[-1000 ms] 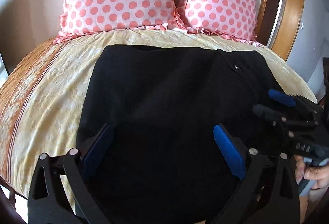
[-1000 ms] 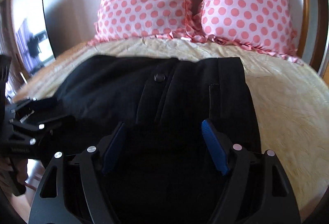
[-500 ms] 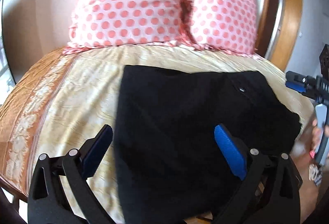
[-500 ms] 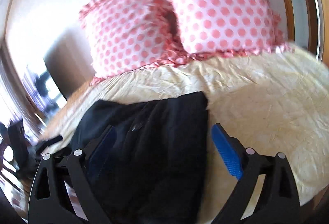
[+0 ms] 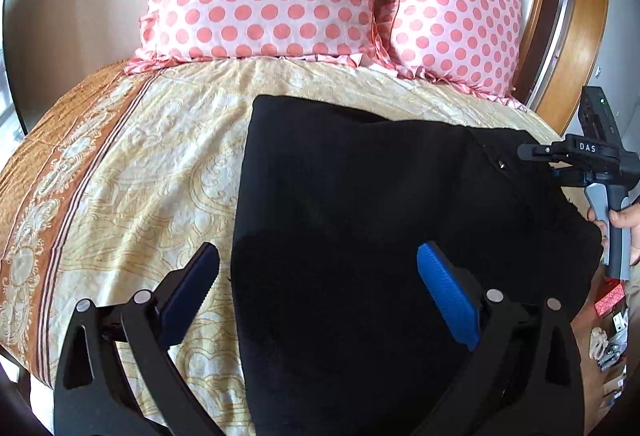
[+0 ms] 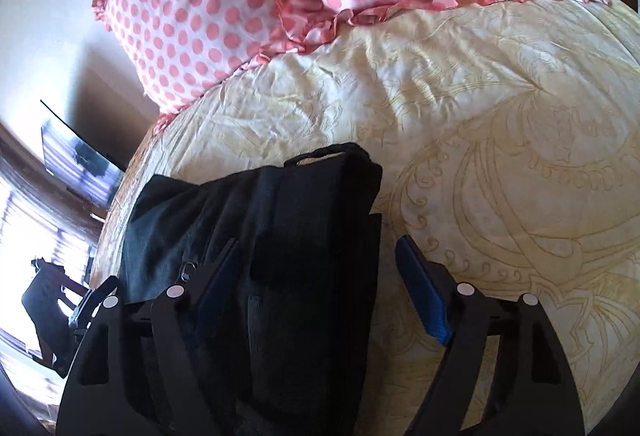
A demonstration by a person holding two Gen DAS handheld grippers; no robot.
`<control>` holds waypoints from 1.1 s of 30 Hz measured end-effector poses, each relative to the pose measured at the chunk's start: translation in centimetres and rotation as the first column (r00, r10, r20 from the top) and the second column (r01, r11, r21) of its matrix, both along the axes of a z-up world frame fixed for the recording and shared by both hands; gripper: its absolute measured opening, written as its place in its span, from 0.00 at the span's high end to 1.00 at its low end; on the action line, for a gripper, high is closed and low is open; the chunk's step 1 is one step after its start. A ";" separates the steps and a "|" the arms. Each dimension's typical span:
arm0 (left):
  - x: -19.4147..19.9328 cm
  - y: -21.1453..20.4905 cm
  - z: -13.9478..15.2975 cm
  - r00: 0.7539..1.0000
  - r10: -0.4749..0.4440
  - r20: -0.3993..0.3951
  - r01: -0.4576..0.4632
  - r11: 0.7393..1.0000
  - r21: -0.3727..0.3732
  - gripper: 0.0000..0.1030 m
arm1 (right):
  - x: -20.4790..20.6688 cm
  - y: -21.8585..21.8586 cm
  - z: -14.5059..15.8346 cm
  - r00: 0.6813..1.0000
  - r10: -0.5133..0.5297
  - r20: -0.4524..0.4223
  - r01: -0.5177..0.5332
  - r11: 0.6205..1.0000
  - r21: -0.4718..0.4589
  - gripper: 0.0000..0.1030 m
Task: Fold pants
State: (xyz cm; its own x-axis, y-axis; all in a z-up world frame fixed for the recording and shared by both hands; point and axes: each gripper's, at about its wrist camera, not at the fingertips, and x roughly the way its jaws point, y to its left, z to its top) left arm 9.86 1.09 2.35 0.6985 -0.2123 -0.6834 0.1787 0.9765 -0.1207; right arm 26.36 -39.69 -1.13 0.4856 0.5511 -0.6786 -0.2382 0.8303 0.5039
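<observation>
Both grippers, left [image 5: 318, 294] and right [image 6: 316, 290], gape empty over the pants [image 5: 400, 228]; a careless pinch there could, seemingly, drag layers askew.

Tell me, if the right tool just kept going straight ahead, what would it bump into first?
Probably the black pants lying on the bedspread, since the open right tool already straddles their edge. Depth is hard to judge.

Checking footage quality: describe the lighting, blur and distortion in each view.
Left wrist view: sharp and evenly lit, though the black pants lose nearly all fold detail; fisheye bows the bed and door frame. Right wrist view: softer, the pillows slightly smeared, the window at left blown out, the bedspread bulging strongly.
</observation>
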 end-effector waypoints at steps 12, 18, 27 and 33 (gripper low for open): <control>0.5 -0.4 -1.0 1.000 0.014 -0.028 -0.013 0.999 0.038 0.03 | -0.3 1.3 0.2 0.993 0.078 0.085 -0.070 0.993 -0.092 0.43; 0.7 -0.3 -1.2 0.999 0.024 -0.035 -0.023 0.999 0.035 0.02 | -1.7 2.3 1.3 0.974 0.110 0.198 -0.081 0.986 -0.148 0.66; 0.6 0.0 -0.5 0.999 0.010 -0.037 -0.009 0.999 0.036 0.04 | -1.4 2.2 1.1 0.976 0.119 0.184 -0.097 0.988 -0.122 0.76; 2.9 4.0 2.4 0.999 0.039 -0.016 -0.041 0.995 -0.094 0.04 | -0.4 1.9 0.5 0.982 0.122 0.144 -0.112 0.991 -0.077 0.68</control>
